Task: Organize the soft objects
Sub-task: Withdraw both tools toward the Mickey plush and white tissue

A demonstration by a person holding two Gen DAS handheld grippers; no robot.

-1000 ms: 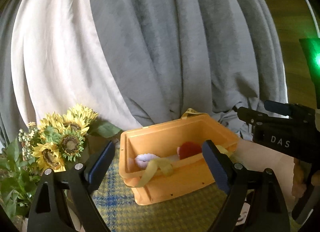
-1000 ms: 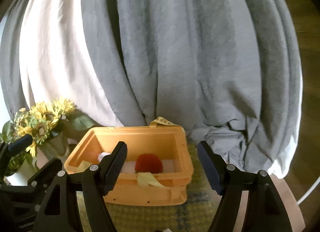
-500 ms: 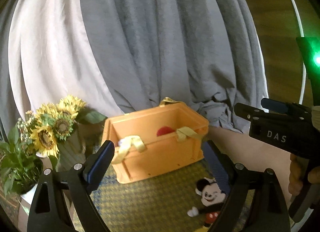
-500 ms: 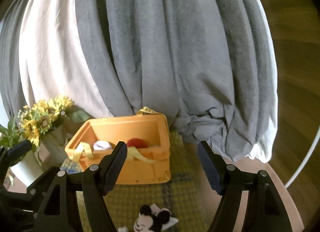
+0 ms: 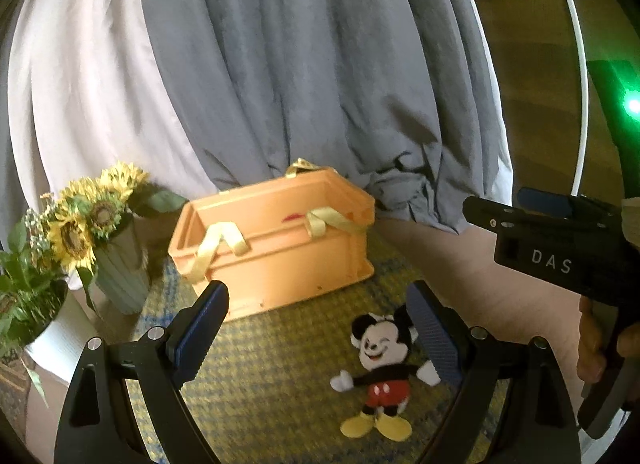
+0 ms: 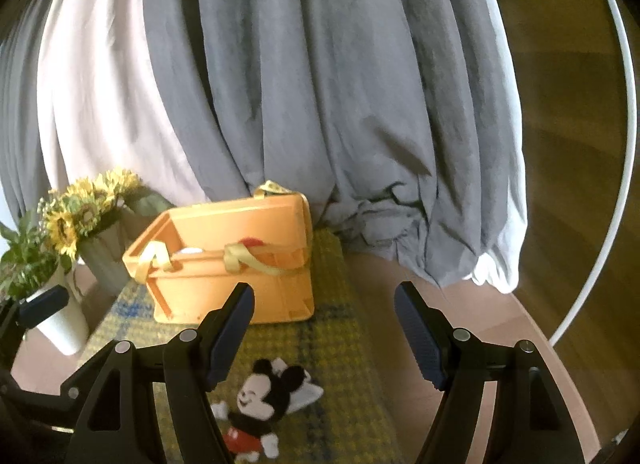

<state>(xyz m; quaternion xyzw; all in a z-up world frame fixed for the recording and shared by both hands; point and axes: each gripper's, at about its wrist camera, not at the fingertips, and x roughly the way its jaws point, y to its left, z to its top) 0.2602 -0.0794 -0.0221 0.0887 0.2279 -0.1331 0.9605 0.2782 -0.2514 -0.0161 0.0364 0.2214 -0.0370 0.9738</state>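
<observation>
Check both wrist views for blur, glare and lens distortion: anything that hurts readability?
Left wrist view: green lamp glare at the right edge, mild softness on the orange crate, curtain folds bowed by the fisheye. Right wrist view: the mouse plush and sunflowers slightly smeared, white hoop strongly curved, no glare.

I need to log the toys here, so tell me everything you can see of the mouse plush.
The mouse plush is a soft stuffed toy with black ears, a white winking face, red shorts, white gloves and yellow shoes. It lies face up, arms spread, on the yellow checked mat in front of the orange crate. Nothing grips it; both tongs stand open.
</observation>
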